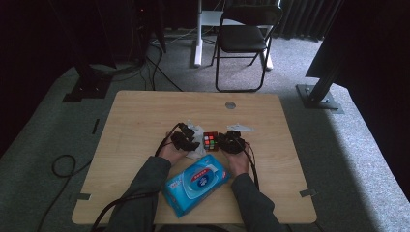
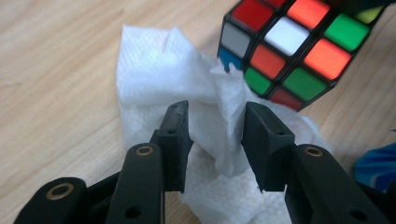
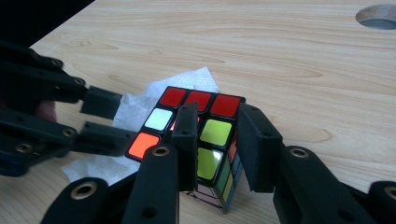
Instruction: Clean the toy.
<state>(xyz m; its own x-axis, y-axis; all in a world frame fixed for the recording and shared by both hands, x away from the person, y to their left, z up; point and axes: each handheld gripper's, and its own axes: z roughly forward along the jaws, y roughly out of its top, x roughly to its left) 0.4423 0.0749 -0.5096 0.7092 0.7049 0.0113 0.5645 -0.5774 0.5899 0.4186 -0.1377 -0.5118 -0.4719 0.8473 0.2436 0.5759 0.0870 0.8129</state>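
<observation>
Near the middle of the table (image 1: 145,111), slightly toward its near edge, a colour cube (image 1: 210,140) sits between the two grippers. The right gripper (image 3: 215,140) is clenched on the cube, one jaw pressed on a yellow-green face and the other on the adjoining side; in the right gripper view the cube stands tilted on a corner edge, its red row facing the far edge of the table. The cube has no long axis, being equal on all sides, and no writing can be read on its stickers.

The left gripper (image 2: 215,135) stands released, its jaws parted astride a raised fold of a white paper tissue (image 2: 154,74); the pads do not press it. The tissue lies crumpled, touching the cube's left side.

Toward the near edge, just beside the person's forearms, lies a blue wipes packet (image 1: 196,183), its long axis running diagonally toward the far right corner. Its red-and-white label print is too small to read.
</observation>
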